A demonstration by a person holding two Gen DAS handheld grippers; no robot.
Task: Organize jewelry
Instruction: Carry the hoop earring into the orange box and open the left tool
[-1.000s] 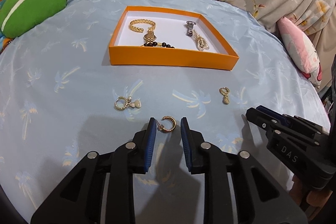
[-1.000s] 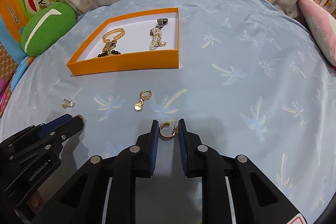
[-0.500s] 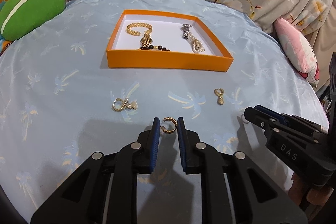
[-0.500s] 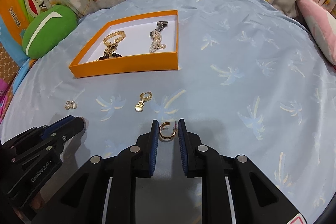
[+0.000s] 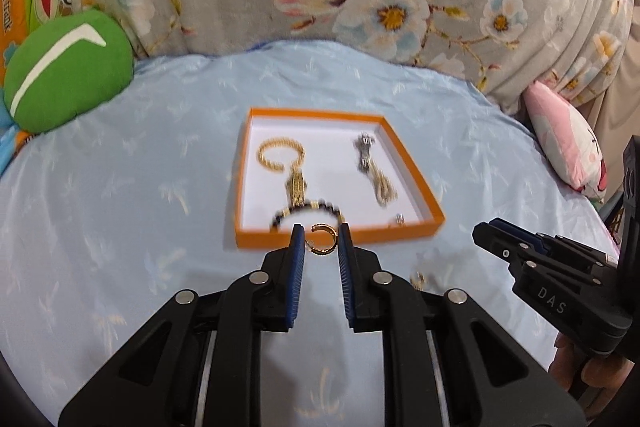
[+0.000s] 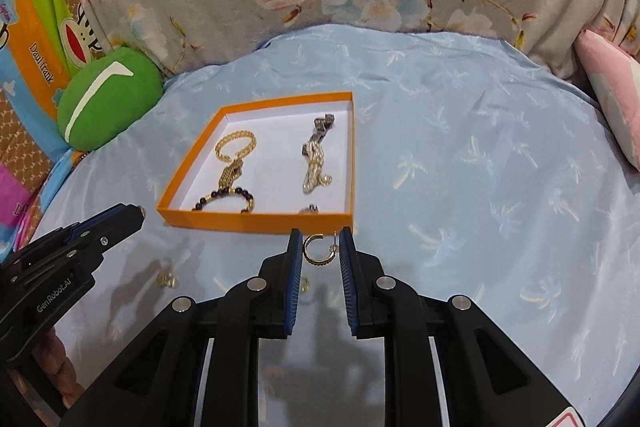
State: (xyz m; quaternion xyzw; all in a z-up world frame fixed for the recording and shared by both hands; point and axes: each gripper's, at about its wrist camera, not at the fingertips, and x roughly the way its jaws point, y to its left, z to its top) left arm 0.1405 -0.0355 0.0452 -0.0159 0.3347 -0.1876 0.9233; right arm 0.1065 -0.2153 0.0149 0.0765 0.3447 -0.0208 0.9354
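Left wrist view: left claw [image 5: 320,241] pinches a gold hoop earring [image 5: 321,239] between its blue pads, clear of the bed sheet [image 5: 120,227]; right wrist view: right claw [image 6: 318,245] closed on the second hoop earring [image 6: 314,250] the same way; both hoops hang just short of the orange tray [image 6: 256,221], at its near wall.

Progress, my read: roughly past halfway; tray already holds a gold chain bracelet [image 6: 236,147] at 11 o'clock, a pearl-and-metal piece [image 6: 316,163] at 1 o'clock, a dark bead bracelet [image 6: 224,197] at 7 o'clock, and a small metallic item [image 6: 310,209] at 5 o'clock, too small to identify; still out on the sheet: a small clustered earring [image 6: 166,279] at 9 o'clock of the right claw, plus a gold bit [image 6: 305,285] mostly hidden behind its left finger; those two remain after the hoops go in.

Room: free white floor in the tray centre and along the 3 o'clock wall; near wall is the edge to clear on entry; bead bracelet sits tight against it, so drop past it; claws are side by side but well apart; green cushion [image 5: 68,71] and pink cushion [image 5: 568,143] sit far off the path.
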